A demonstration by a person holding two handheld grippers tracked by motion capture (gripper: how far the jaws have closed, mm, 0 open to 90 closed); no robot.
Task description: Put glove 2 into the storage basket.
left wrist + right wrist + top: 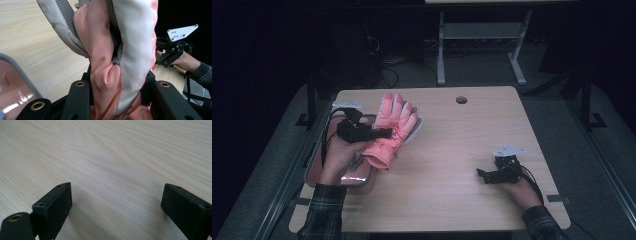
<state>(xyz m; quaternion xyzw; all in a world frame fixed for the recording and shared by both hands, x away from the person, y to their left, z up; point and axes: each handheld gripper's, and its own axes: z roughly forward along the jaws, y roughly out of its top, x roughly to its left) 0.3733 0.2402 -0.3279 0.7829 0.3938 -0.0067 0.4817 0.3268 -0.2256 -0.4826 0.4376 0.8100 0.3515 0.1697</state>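
While I look down from the high view: my left gripper [384,133] holds a padded salmon-pink winter glove [393,129] above the left part of the pale wooden table [452,165], glove fingers pointing away from me.
Left jaws: pinching the glove across its middle, one jaw on each side.
Left gripper view: the glove [117,62] fills the gap between my jaws, and here I see its off-white palm panel and grey mesh strips, which the high view hardly shows.
Right gripper [484,175]: low over the right part of the table, well apart from the glove, held in my right hand [519,190].
Right jaws: spread wide, nothing between them.
Right gripper view: bare wood grain of the table [105,157] between my two black jaws.
Seen from the left gripper view: my right gripper [166,60] farther off, with its grey three-cornered plate [182,32] on top.
Tray: a grey-rimmed tray with a pinkish floor [314,167] lies at the table's left edge, under my left hand [339,152]; its rim [20,72] shows at the lower left of the left gripper view.
In the way: the glove hides most of the far table from the left gripper view.
Around: a round hole [461,100] near the table's far edge; a pale metal frame [482,45] on the dark floor beyond.
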